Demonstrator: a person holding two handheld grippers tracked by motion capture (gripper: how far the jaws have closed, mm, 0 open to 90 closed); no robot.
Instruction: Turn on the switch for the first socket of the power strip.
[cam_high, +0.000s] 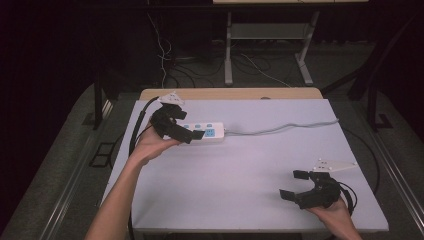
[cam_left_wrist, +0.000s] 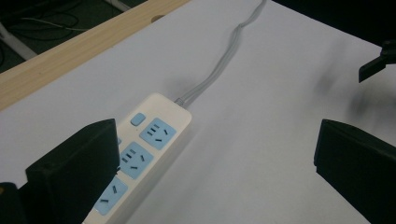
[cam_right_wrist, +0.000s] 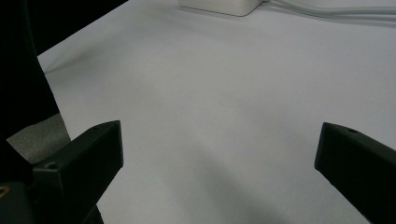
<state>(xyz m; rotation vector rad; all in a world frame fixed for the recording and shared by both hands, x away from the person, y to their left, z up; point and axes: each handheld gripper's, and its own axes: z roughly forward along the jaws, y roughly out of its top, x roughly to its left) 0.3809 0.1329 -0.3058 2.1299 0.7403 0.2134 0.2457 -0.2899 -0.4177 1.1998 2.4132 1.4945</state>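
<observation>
A cream power strip (cam_high: 209, 133) with blue sockets lies at the back left of the white table top (cam_high: 240, 170). Its grey cord (cam_high: 285, 128) runs off to the right. My left gripper (cam_high: 187, 125) hovers at the strip's left end, open. In the left gripper view, the strip (cam_left_wrist: 144, 149) passes by the left jaw, and the gripper (cam_left_wrist: 215, 172) stands wide with nothing in it. Near the front right corner my right gripper (cam_high: 294, 185) is open over bare table. The right gripper view has its jaws spread (cam_right_wrist: 219, 172) and the strip's end (cam_right_wrist: 219, 7) far off.
A wooden table edge (cam_high: 230, 93) shows behind the white surface. Beyond it on the dark floor are cables and a desk frame (cam_high: 265, 45). The other gripper's fingertip (cam_left_wrist: 376, 65) shows at the right edge of the left gripper view.
</observation>
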